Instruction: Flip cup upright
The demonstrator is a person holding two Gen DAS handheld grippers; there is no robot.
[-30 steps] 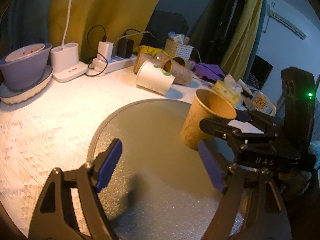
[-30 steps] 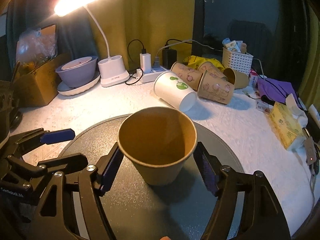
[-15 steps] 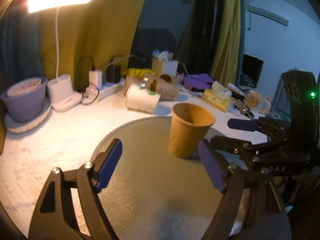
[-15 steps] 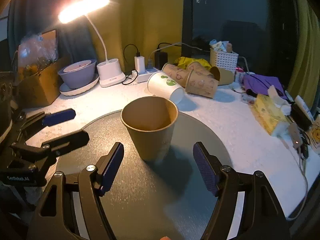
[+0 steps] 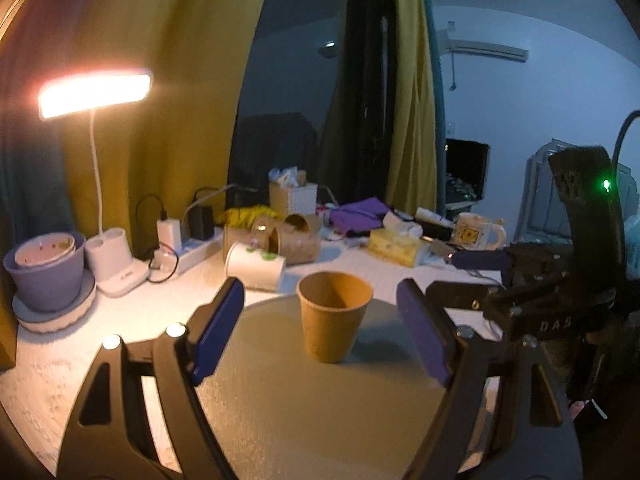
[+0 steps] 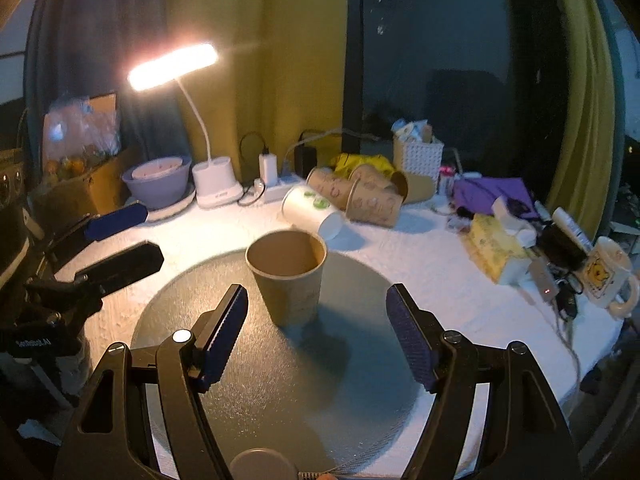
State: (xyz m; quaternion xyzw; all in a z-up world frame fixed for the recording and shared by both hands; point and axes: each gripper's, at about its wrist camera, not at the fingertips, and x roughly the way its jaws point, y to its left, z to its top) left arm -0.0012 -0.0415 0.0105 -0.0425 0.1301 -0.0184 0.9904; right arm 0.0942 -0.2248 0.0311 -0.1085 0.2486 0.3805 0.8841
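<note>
- The left gripper is being held with its jaws wide apart and nothing between its blue pads; the cup is being framed in the gap beyond them, well clear of both.
- The brown paper cup is being seen standing upright, mouth up, base on the round grey mat, toward the mat's far side. The flip itself is being judged as done; nothing is being left but to pull both tools clear without knocking the cup.
- The right gripper is likewise being held wide open and empty, the cup being shown ahead of its fingertips and touched by neither.
- In the left wrist view, things not offered by the other are being shown: the room off to the right, with a wall air conditioner, and the right gripper's body with a green light lit, just beside the mat.
- In the right wrist view, the cup's inside is being looked into more steeply, and no contents can be made out; a cardboard box at far left and the left gripper's open fingers are being shown as well.
- In both views the desk lamp and the heap of tipped spare cups behind the mat are being shown, well apart from the task's cup.
</note>
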